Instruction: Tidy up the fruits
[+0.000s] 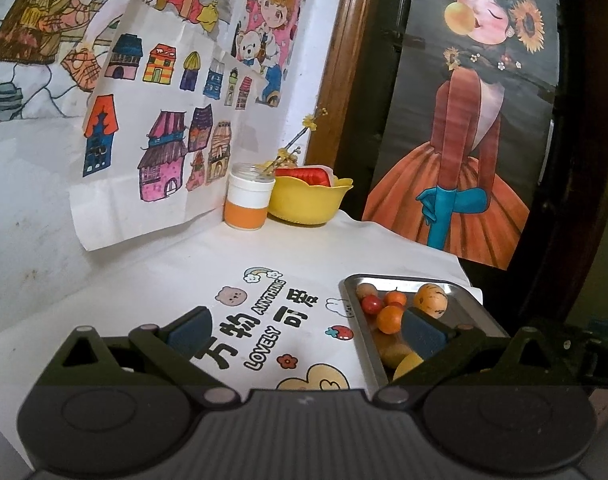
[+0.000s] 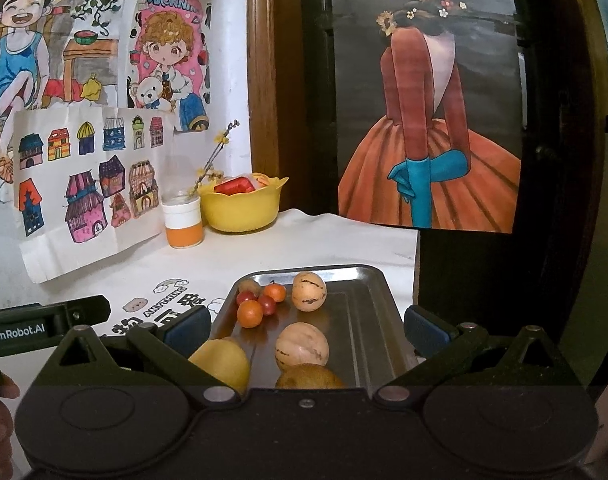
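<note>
White cloth (image 2: 264, 252) with cartoon prints over the table, drawings taped along the wall behind. Metal tray (image 2: 367, 320) lower centre of the right view, holding the fruit — two pale striped melons (image 2: 308, 291) (image 2: 302, 347), small orange fruits (image 2: 250, 314) and red ones (image 2: 266, 305) at its upper left, yellow fruit (image 2: 224, 362) on the near edge. Yellow bowl (image 2: 242, 204) and orange-and-white jar (image 2: 182, 224) well apart, at the back. Right gripper (image 2: 307, 330) spread wide over the tray, gripping nothing. Left gripper (image 1: 307, 330) also wide, empty — over the cloth, one finger above the tray's corner.
</note>
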